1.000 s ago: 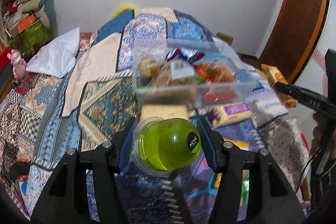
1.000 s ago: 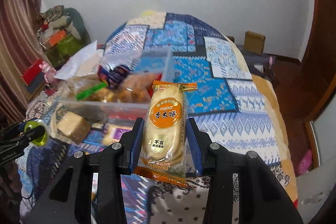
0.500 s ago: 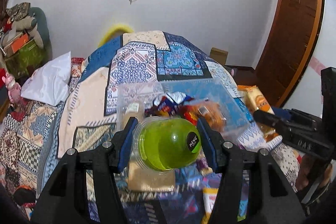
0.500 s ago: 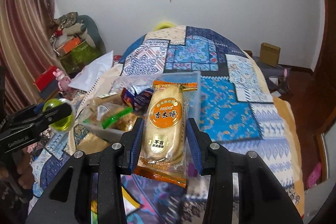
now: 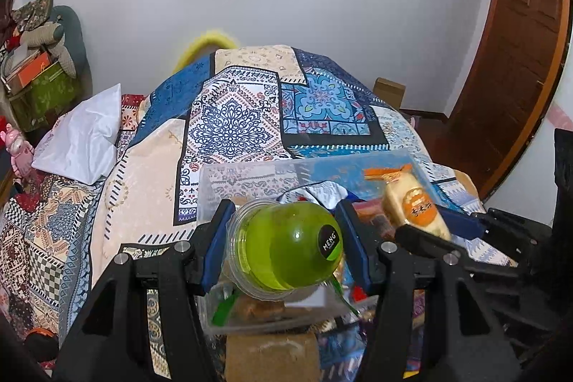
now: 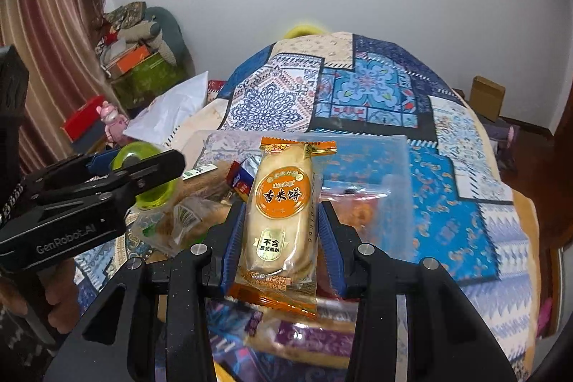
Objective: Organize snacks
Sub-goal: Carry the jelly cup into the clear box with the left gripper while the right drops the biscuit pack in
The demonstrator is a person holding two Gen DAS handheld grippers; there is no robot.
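From the left wrist, the left gripper (image 5: 284, 247) is pinching a green jelly cup (image 5: 286, 247) between its blue pads, holding it on its side with the black-labelled end pointing right. The cup is hanging over the near half of the clear bin (image 5: 250, 172), which is sitting on the quilt (image 5: 229, 124) and already holding wrapped snacks. To the right, the right gripper (image 5: 435, 226) is carrying the rice cake (image 5: 415, 210) above the bin's right side.

From the right wrist, the right gripper (image 6: 281, 221) is clamping the rice cake (image 6: 283, 206) upright by its long edges, jaws nearly together on the packet. It is hovering above the bin (image 6: 361, 153), whose right part looks less full. The left gripper (image 6: 143, 176) is showing at the left with the cup (image 6: 147, 176) over the bin's left end. More packets, one purple (image 6: 308, 337), are lying on the quilt below, outside the bin.

The step in hand looks like the drop-off: both snacks are poised over the bin. Next, each gripper probably needs to be dipping lower into a free spot and spreading its jaws, keeping clear of the other.
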